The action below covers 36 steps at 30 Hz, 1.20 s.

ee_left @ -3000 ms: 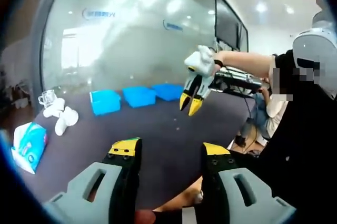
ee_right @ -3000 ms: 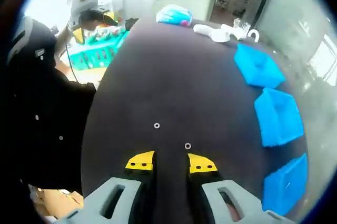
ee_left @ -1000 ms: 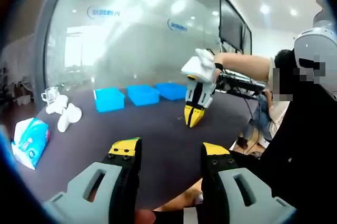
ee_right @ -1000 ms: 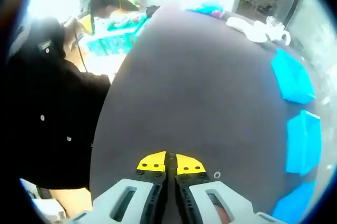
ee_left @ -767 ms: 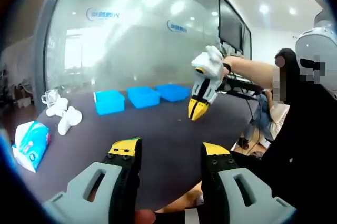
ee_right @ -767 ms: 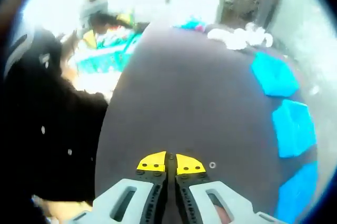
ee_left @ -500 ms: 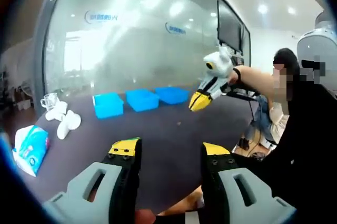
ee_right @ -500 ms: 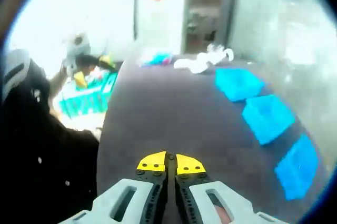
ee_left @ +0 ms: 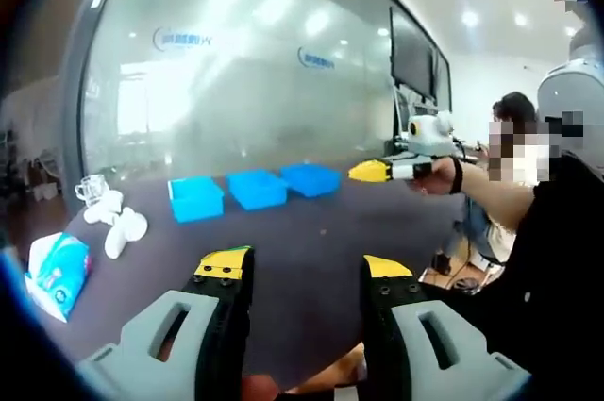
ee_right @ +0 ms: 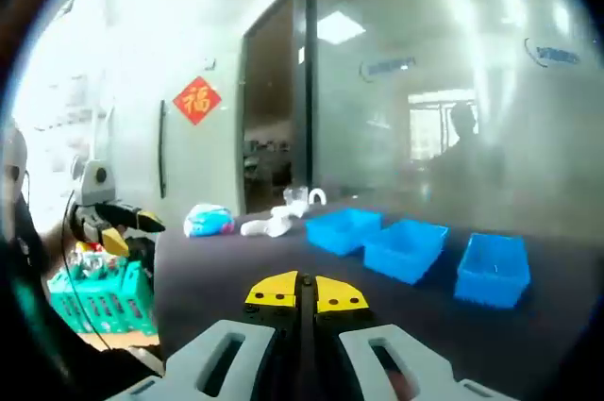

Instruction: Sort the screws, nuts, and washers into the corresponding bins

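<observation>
The left gripper (ee_left: 300,269) is hovering wide open above the near edge of the dark table (ee_left: 283,241). The right gripper (ee_right: 299,292) is pointing level over the table, jaws pressed together; whether they pinch anything cannot be told. Three blue bins (ee_right: 408,248) are sitting along the far edge, the middle lying open.

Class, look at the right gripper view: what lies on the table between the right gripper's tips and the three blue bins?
Nothing: between the right gripper and the blue bins, the right gripper view shows bare dark table.
</observation>
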### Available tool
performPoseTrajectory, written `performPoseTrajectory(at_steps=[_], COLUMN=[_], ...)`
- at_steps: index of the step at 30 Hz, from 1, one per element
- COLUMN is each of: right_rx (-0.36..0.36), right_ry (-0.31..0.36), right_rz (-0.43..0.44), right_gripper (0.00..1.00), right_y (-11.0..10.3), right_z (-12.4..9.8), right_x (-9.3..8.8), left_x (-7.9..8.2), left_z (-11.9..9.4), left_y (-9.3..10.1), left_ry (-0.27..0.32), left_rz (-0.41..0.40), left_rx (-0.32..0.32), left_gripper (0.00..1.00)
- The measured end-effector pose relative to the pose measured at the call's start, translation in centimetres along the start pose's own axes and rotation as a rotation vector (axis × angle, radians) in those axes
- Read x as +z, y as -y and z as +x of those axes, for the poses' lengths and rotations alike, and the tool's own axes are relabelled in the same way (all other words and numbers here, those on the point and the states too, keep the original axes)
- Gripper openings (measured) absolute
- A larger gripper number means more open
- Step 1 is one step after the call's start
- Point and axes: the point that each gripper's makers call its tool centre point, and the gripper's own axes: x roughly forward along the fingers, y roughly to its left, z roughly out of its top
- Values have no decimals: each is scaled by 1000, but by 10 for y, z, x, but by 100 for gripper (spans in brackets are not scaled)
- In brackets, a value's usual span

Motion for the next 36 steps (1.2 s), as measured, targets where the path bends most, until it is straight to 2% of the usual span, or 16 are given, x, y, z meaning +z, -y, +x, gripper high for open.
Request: performPoseTrajectory(at_steps=[2,6,13,21,27,36], right_rx=[-73,-133,-121,-161,-206,-284], right_ry=[61,109,80,82,81,-18], right_rz=[24,-55,-95,-88,-12,-51], right_gripper=[2,2,2,2,2,2], right_y=[7,10,15,51,84,128], right_z=[-3,1,33,83,117,171], right_x=[10,23,32,54,64,52], left_x=[1,1,5,15,18,22], left_z=[-1,-2,-5,-9,-11,-15], left_y=[-1,-4,-10,-18,-23,-29], left_ry=[4,10,31,68,80,92], left_rz=[2,0,7,6,0,-10], left_rx=[6,17,59,101,123,150], left_gripper=[43,43,43,43,43,43])
